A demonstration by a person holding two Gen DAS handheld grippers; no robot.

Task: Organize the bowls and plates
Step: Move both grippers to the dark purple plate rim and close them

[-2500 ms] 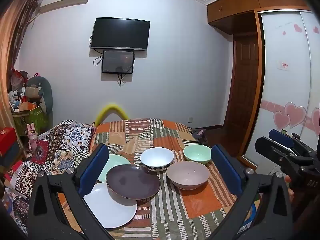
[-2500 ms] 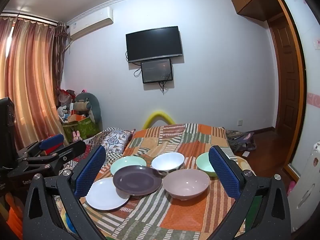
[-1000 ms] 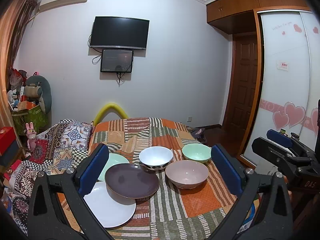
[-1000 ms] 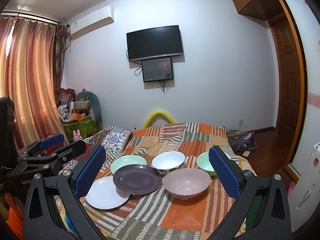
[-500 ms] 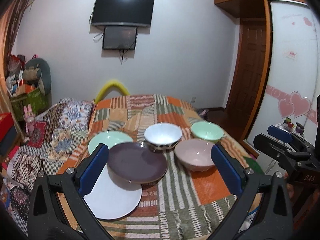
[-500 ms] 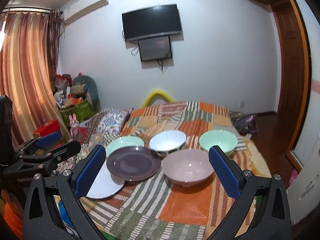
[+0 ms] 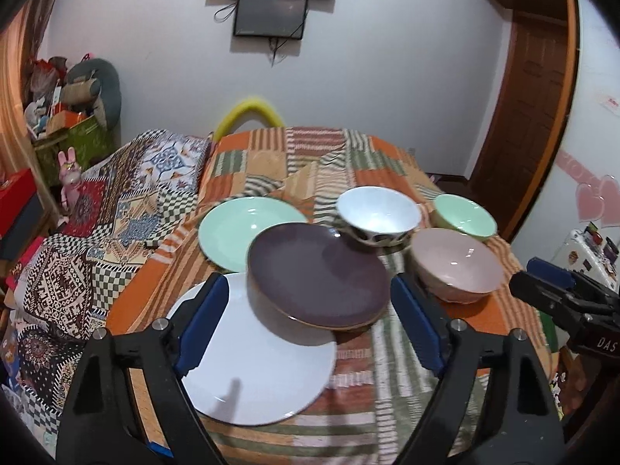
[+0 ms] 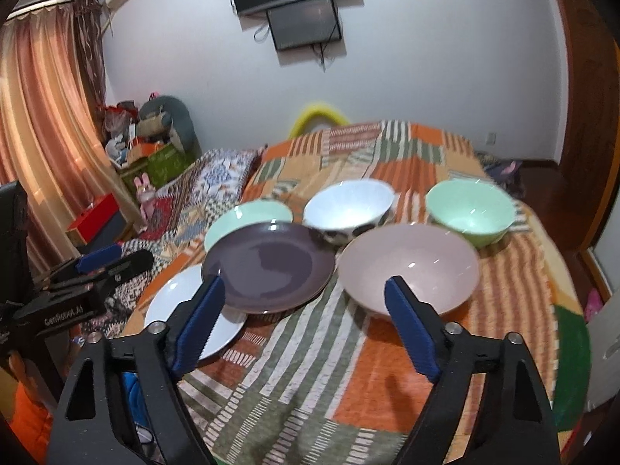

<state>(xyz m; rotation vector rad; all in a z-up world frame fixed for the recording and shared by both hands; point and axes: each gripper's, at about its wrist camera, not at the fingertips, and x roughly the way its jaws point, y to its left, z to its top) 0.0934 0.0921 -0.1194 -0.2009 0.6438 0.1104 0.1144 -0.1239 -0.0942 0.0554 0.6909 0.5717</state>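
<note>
On a patchwork-covered table (image 7: 387, 407) lie a white plate (image 7: 255, 352), a purple plate (image 7: 317, 275) that overlaps it, and a green plate (image 7: 240, 228). To the right stand a white bowl (image 7: 378, 213), a green bowl (image 7: 465, 217) and a pink bowl (image 7: 457, 267). My left gripper (image 7: 309, 285) hovers before the purple plate, jaws closing, nothing between them. My right gripper (image 8: 304, 286) hangs above the cloth (image 8: 310, 368) between the purple plate (image 8: 267, 267) and the pink bowl (image 8: 410, 267), jaws closing, also with nothing between them.
A patterned cover (image 7: 116, 209) drapes over furniture left of the table, with toys and a green box (image 7: 77, 131) behind it. A yellow foam arch (image 7: 252, 108) rises at the table's far edge. A wooden door (image 7: 531, 116) stands at the right.
Both grippers have come down and tipped toward the table, so the dishes look nearer and larger. The jaws of both stand narrower than before. No dish has moved.
</note>
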